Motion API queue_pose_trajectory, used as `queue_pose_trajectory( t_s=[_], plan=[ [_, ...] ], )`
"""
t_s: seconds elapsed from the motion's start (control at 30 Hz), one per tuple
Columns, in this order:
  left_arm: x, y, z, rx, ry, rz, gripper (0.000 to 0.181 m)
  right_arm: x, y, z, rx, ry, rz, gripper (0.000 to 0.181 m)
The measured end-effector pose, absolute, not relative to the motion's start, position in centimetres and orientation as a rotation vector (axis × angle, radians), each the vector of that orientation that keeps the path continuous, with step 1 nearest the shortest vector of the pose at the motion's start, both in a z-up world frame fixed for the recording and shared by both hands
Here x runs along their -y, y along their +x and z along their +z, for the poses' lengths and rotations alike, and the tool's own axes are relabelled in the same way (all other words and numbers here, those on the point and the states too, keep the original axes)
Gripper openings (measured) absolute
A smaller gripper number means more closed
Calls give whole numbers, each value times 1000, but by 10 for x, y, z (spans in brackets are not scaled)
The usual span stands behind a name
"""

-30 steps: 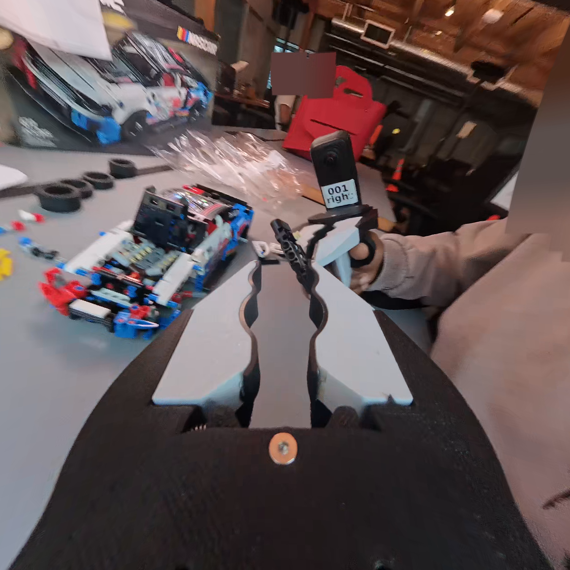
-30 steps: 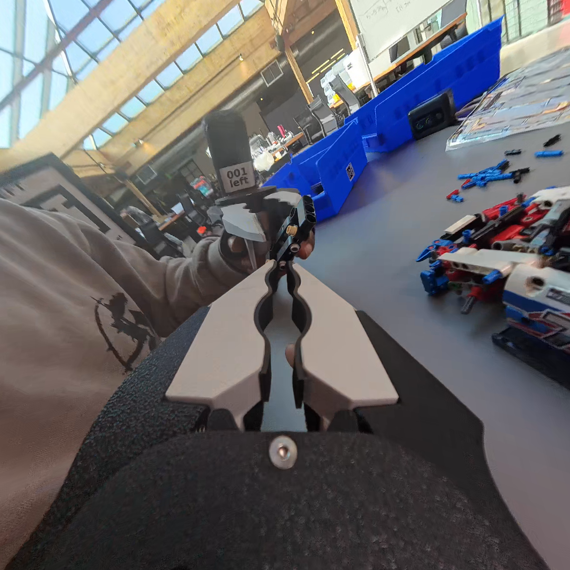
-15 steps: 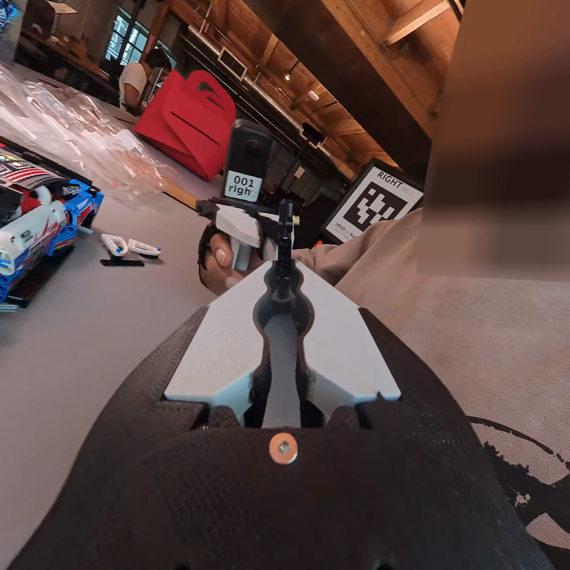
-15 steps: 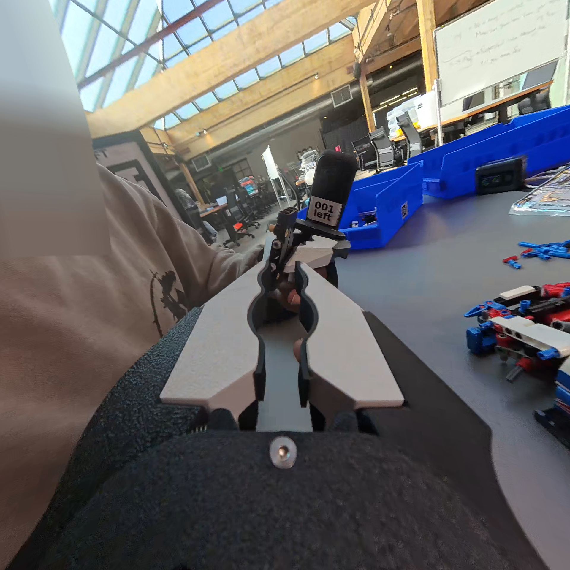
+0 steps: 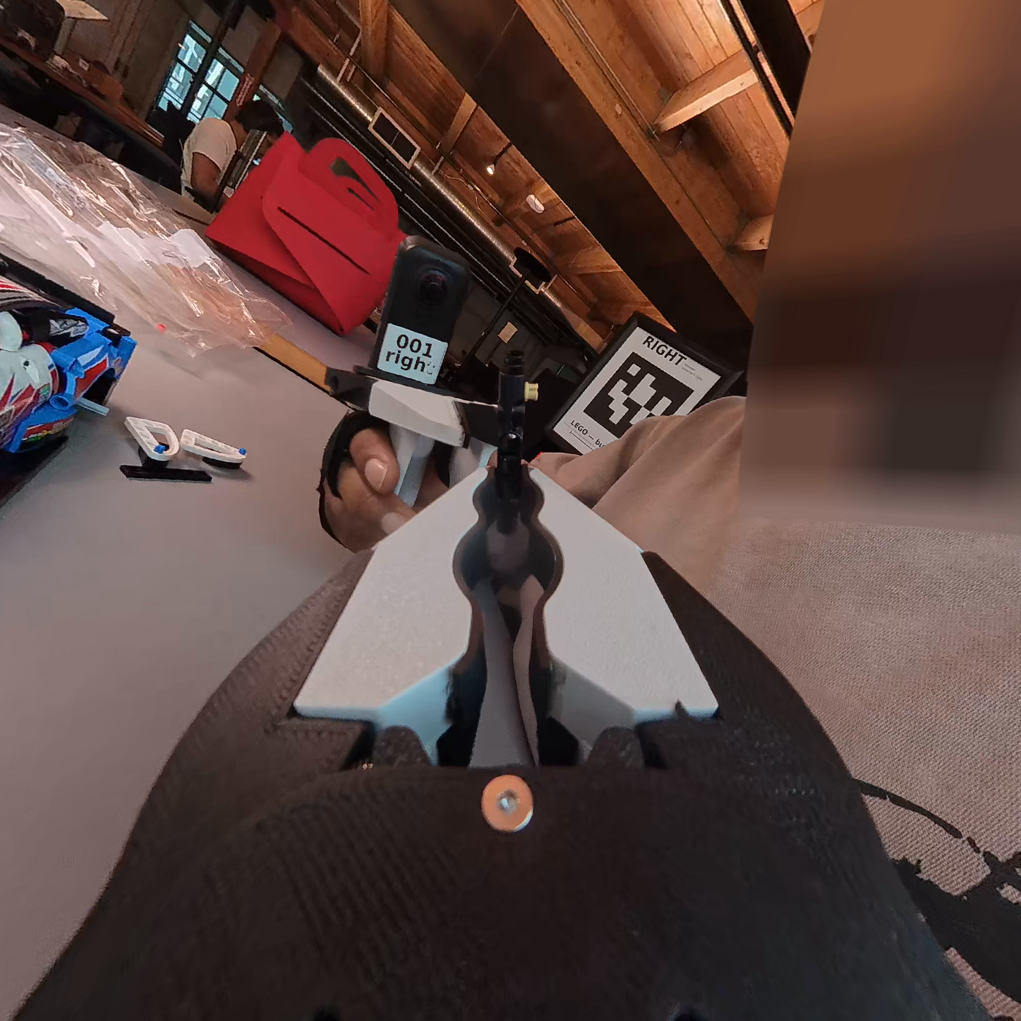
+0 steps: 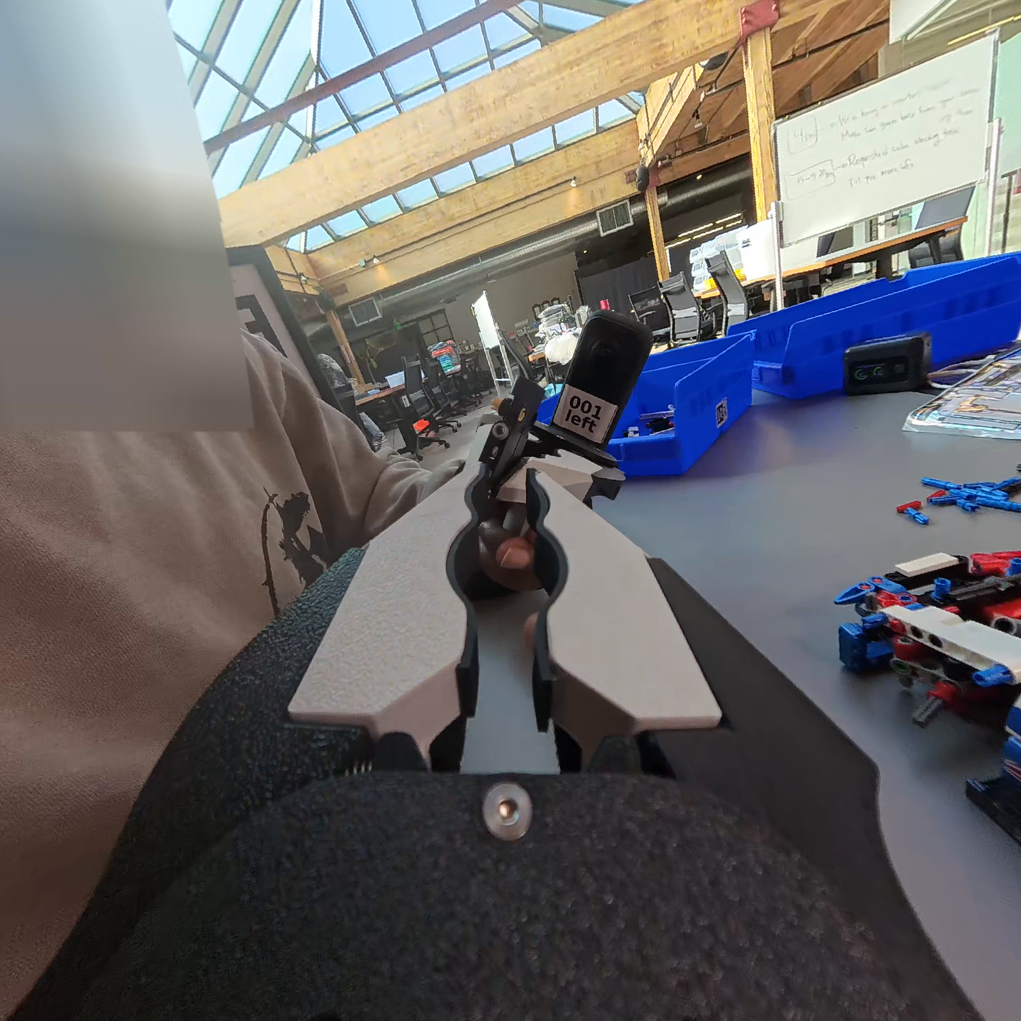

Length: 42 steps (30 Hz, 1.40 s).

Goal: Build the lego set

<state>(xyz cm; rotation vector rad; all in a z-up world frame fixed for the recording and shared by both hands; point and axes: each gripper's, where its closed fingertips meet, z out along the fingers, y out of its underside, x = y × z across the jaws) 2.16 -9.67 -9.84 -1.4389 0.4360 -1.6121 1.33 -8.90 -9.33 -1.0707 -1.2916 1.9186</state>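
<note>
My left gripper (image 5: 507, 476) is shut on a thin black lego piece (image 5: 512, 420) with a tan pin near its top, held upright in the air in front of the person's chest. My right gripper (image 6: 505, 482) faces it. Its jaws stand a little apart around the lower end of the same piece (image 6: 511, 431), with a gap showing beside the piece. The right gripper also shows in the left wrist view (image 5: 420, 414), held by a hand. The partly built white, blue and red car (image 6: 939, 630) sits on the grey table (image 6: 746, 541) and shows at the left edge of the left wrist view (image 5: 38, 381).
Two white lego panels (image 5: 182, 445) lie on the table. Clear plastic bags (image 5: 110, 248) and a red bag (image 5: 315, 237) lie behind them. Blue bins (image 6: 696, 403), a black device (image 6: 884, 370), an instruction booklet (image 6: 972, 403) and loose blue and red pins (image 6: 967, 494) lie farther off. My two grippers' fingertips are within a few centimetres of each other.
My left gripper closed on the black piece and swung up away from the car. My right gripper, shut on the piece a second ago, opened its jaws.
</note>
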Motion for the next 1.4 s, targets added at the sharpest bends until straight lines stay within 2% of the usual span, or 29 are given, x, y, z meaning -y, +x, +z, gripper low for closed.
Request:
queue_pose_trajectory(
  t_s=[0.2, 0.33, 0.57, 0.67, 0.8, 0.83, 0.9, 0.97, 1.1, 1.2, 1.27, 1.33, 1.4],
  plan=[
    [89, 20, -107, -441, -1517, -1564, 4, 76, 13, -95, 1276, -1127, 1883, 15],
    [85, 20, -136, -471, -1714, -1471, 4, 64, 15, -98, 1310, -1145, 1762, 20],
    [89, 25, -179, -521, -1975, -1397, 5, 63, 12, -156, 1613, -1403, 1521, 27],
    [88, 24, -186, -534, -2012, -1348, 5, 74, 11, -169, 1672, -1481, 1552, 13],
    [77, 15, -179, -504, -1952, -1255, 5, 63, 7, -163, 1509, -1621, 1698, 10],
    [73, 11, -174, -512, -1917, -1193, 7, 58, 6, -157, 1415, -1658, 1781, 9],
    [68, 6, -166, -566, -1849, -1042, 28, 49, 4, -145, 1213, -1700, 1976, 8],
    [65, 4, -159, -618, -1786, -878, 39, 43, 4, -131, 1039, -1683, 2150, 7],
    [57, 2, -148, -666, -1694, -553, 44, 39, 2, -116, 857, -1607, 2305, 8],
    [52, -1, -139, -682, -1617, -316, 42, 38, -2, -114, 759, -1594, 2340, 7],
    [50, -6, -136, -703, -1573, -156, 33, 36, -5, -116, 714, -1617, 2344, 8],
    [50, -9, -138, -737, -1558, -81, 25, 35, -6, -120, 721, -1636, 2327, 8],
    [48, -13, -140, -732, -1571, -69, 23, 35, -7, -123, 745, -1653, 2292, 8]
  ],
)
